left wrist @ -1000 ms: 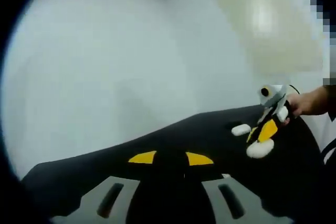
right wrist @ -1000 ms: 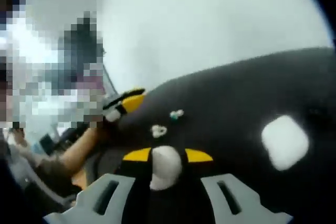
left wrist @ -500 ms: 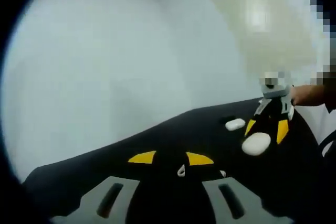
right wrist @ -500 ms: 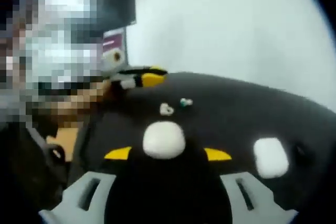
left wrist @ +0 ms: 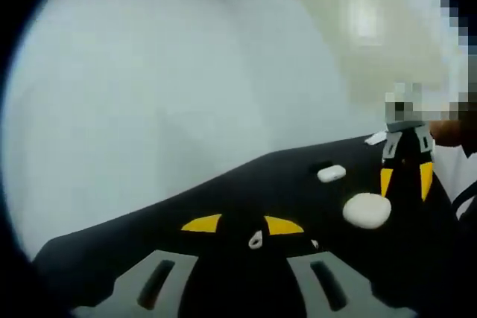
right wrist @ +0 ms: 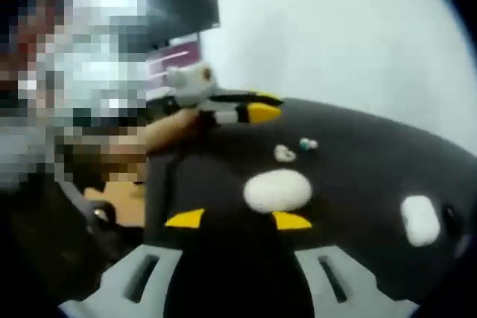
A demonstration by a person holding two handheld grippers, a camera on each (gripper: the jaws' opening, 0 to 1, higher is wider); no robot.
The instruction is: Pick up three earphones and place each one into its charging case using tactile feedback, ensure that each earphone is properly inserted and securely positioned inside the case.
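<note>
Earphones [right wrist: 285, 154] lie small and pale on the black mat [right wrist: 358, 161] at 12 o'clock of a smooth, rounded white charging case [right wrist: 277, 189], closed, contents unseen; a second oblong white case [right wrist: 420, 220] sits well apart at 3 o'clock. Half a second ago the oval case sat between the right gripper [right wrist: 237, 220] tips; now it rests just beyond them, jaws spread. In the left gripper view, the left gripper [left wrist: 242, 224] stands spread and empty near one earphone [left wrist: 256, 240].
</note>
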